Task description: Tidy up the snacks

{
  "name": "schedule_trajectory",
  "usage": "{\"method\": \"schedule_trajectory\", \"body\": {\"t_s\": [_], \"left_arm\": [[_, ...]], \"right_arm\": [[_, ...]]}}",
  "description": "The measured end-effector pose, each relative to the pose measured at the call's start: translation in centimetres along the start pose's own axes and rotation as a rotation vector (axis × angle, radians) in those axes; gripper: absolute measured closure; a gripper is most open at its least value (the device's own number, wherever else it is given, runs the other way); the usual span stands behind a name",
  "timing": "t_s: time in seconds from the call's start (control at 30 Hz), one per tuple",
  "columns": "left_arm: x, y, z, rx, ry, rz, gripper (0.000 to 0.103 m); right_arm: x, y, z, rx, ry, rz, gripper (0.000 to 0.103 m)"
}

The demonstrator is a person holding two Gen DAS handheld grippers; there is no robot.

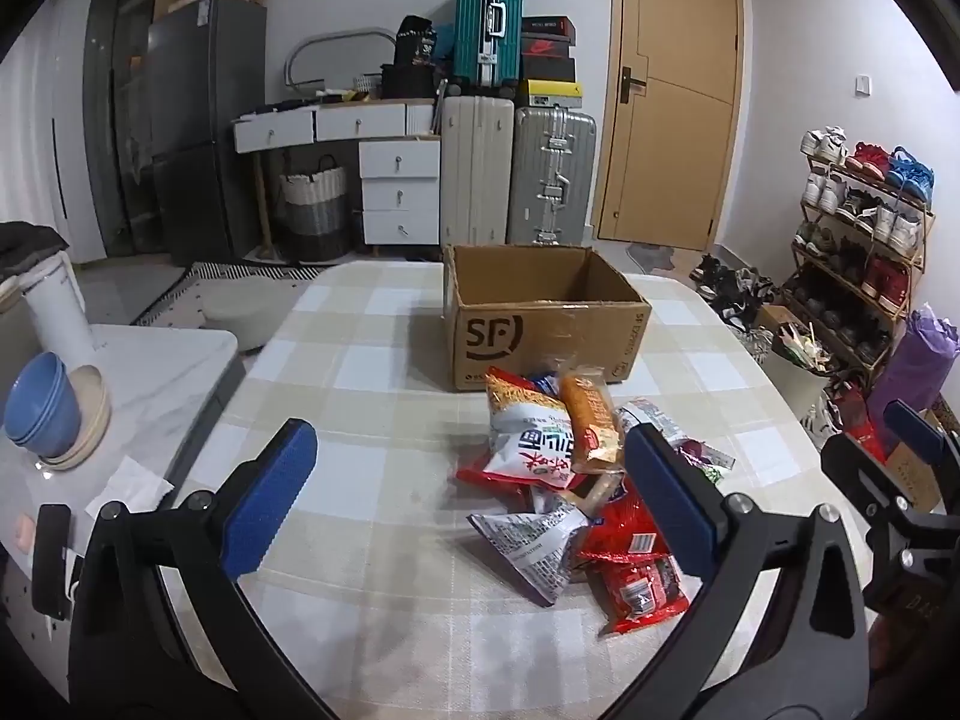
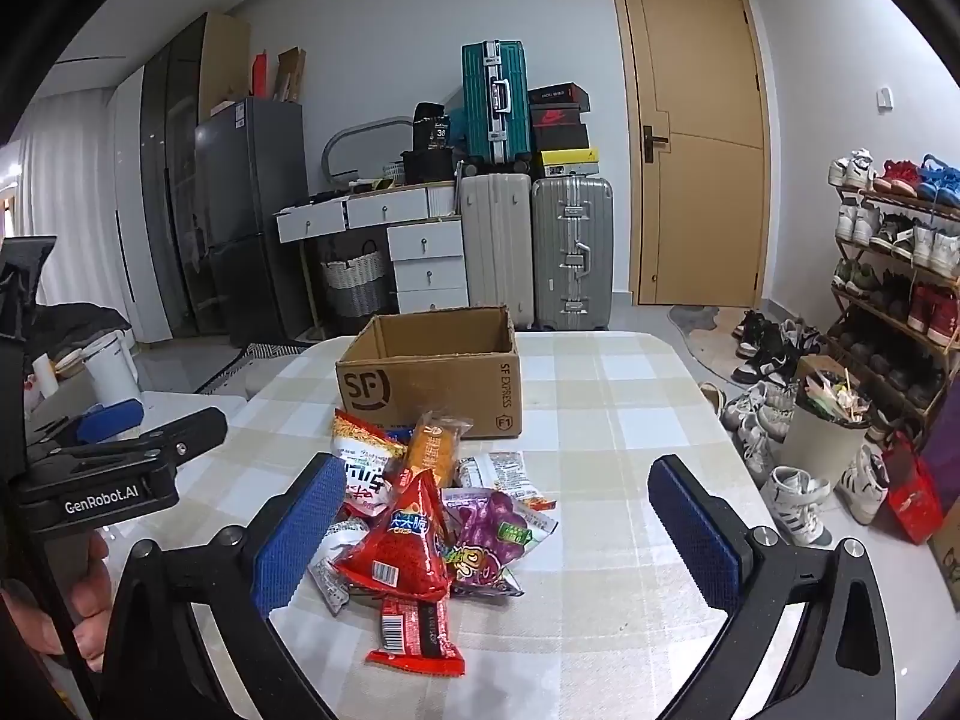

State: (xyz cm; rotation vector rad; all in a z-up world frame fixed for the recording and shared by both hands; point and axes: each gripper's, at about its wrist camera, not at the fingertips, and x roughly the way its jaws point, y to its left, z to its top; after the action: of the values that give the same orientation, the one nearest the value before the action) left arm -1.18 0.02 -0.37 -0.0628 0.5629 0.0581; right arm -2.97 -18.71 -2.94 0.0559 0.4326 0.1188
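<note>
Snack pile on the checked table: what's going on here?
A person holds two grippers over the snack pile. The left gripper and right gripper are both open and hold nothing. The cardboard box behind the pile stands open, and no snack shows inside it. Sorting has apparently not started.

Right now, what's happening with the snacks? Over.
Left gripper open, right gripper open, both holding nothing. Snack pile on table, cardboard box open behind it. Nothing in the way.
</note>
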Motion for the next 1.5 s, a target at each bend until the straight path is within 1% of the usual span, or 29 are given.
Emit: {"method": "schedule_trajectory", "body": {"t_s": [0.23, 0.3, 0.37, 0.43, 0.53, 0.83, 0.9, 1.1, 1.5], "left_arm": [[-0.4, 0.5, 0.1, 0.004, 0.002, 0.004, 0.001], [-0.6, 0.5, 0.2, 0.016, 0.0, 0.018, 0.001], [-0.9, 0.5, 0.1, 0.02, -0.009, 0.015, 0.001], [-1.2, 0.6, 0.1, 0.02, -0.016, 0.012, 0.001], [-1.4, 0.5, 0.1, 0.021, -0.02, 0.011, 0.001], [-1.6, 0.6, 0.1, 0.028, -0.017, 0.007, 0.001], [-1.8, 0.5, 0.0, 0.034, -0.013, 0.005, 0.001], [-1.6, 0.4, -0.1, 0.034, -0.006, -0.01, 0.001], [-0.1, -0.5, -0.8, 0.058, 0.025, -0.029, 0.001]], "right_arm": [[-0.1, -0.1, 0.2, 0.004, -0.009, 0.0, 0.0], [-0.3, 0.0, 0.3, -0.005, -0.022, 0.014, 0.0], [-0.5, 0.2, 0.5, -0.026, -0.034, 0.024, 0.0], [-0.8, 0.3, 0.8, -0.042, -0.046, 0.003, 0.0], [-0.9, 0.3, 0.9, -0.041, -0.047, 0.015, 0.0], [-0.8, 0.2, 0.6, -0.021, -0.036, 0.017, 0.0], [-0.8, 0.2, 0.5, -0.019, -0.035, 0.034, 0.0], [-1.2, 0.6, 0.4, -0.042, -0.05, 0.045, 0.0], [-0.1, 0.0, -0.2, -0.018, -0.001, 0.049, 0.0]]}}
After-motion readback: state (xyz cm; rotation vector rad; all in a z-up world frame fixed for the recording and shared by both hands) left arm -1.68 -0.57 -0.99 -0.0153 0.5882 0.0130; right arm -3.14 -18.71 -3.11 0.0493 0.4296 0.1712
